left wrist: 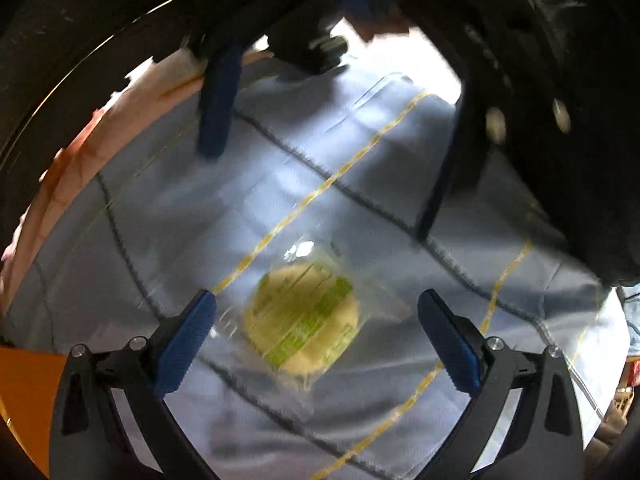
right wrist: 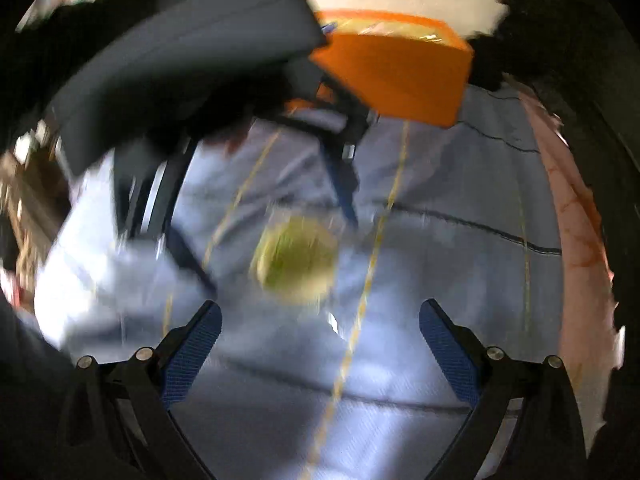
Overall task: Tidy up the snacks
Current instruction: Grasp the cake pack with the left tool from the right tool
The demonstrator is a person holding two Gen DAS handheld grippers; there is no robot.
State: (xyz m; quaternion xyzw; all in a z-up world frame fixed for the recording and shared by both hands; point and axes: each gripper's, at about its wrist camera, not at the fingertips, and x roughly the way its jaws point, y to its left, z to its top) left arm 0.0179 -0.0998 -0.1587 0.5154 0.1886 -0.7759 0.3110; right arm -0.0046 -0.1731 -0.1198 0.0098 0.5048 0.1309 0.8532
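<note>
A round yellow snack in a clear wrapper with green print point(left wrist: 302, 318) lies flat on the pale blue checked cloth point(left wrist: 168, 240). My left gripper point(left wrist: 316, 312) is open just above it, its blue pads on either side of the wrapper without touching. My right gripper point(right wrist: 320, 320) is open and empty; the same snack point(right wrist: 296, 260) shows blurred just beyond its fingertips. The left gripper also shows in the right wrist view point(right wrist: 272, 248), straddling the snack. The right gripper appears at the top of the left wrist view point(left wrist: 328, 140).
An orange box point(right wrist: 400, 72) holding packets stands at the far edge of the cloth; its corner shows at lower left in the left wrist view point(left wrist: 24, 392). A pink cloth edge point(right wrist: 576, 240) borders the blue cloth.
</note>
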